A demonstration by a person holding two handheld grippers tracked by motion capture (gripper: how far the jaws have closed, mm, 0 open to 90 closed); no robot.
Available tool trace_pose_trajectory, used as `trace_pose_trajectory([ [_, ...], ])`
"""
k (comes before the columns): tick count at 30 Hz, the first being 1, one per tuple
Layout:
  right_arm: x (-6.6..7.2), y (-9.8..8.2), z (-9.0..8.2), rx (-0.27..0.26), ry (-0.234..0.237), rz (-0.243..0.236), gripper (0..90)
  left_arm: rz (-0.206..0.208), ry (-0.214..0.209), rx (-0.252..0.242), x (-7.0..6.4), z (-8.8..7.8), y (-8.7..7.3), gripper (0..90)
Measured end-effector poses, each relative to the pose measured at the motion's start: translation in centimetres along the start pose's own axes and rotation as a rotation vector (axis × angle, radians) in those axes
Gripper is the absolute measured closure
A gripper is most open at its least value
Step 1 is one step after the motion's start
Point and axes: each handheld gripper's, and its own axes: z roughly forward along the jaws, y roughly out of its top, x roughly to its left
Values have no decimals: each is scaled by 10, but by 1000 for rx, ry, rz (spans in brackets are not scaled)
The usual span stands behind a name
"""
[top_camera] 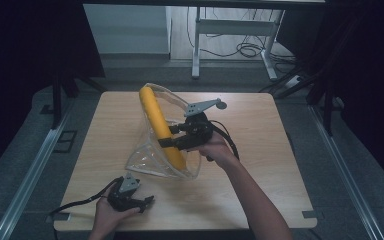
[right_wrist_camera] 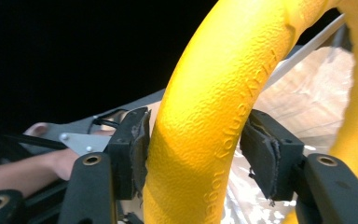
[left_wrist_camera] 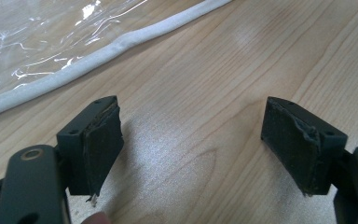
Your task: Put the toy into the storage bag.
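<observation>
Right tool (top_camera: 172, 134), arm extended over the desk (top_camera: 260, 165), clamps the yellow ring (top_camera: 161, 125) upright inside the clear bag (top_camera: 145, 162). Left tool (top_camera: 147, 202) rests low, jaws apart, empty.

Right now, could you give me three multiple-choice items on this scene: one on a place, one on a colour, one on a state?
1. Where is the left gripper?
A. near table edge
B. inside the bag
C. on the floor

2. What colour is the ring?
A. red
B. yellow
C. blue

3. How are the left gripper's jaws?
A. open
B. closed on the ring
C. closed on the bag

Answers: 1 A, it sits by the wooden table's near edge. 2 B, yellow against the clear plastic bag. 3 A, bare wood between the pads.
</observation>
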Motion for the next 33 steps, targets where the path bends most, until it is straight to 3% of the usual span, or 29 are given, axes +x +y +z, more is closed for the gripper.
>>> trace_pose_trajectory([
  [4, 3, -1, -1, 3, -28, -25, 414, 0, -1, -2, 0, -1, 0, 203],
  [7, 9, -3, -3, -23, -74, -66, 406, 0, 2, -2, 0, -1, 0, 203],
  [14, 17, -8, -15, -67, -116, -115, 411, 0, 1, -3, 0, -1, 0, 203],
  [22, 19, -25, -36, -101, -151, -91, 417, 0, 1, -7, 0, -1, 0, 203],
  [33, 9, -52, -60, -115, -209, -43, 419, 0, 2, -3, 0, -1, 0, 203],
])
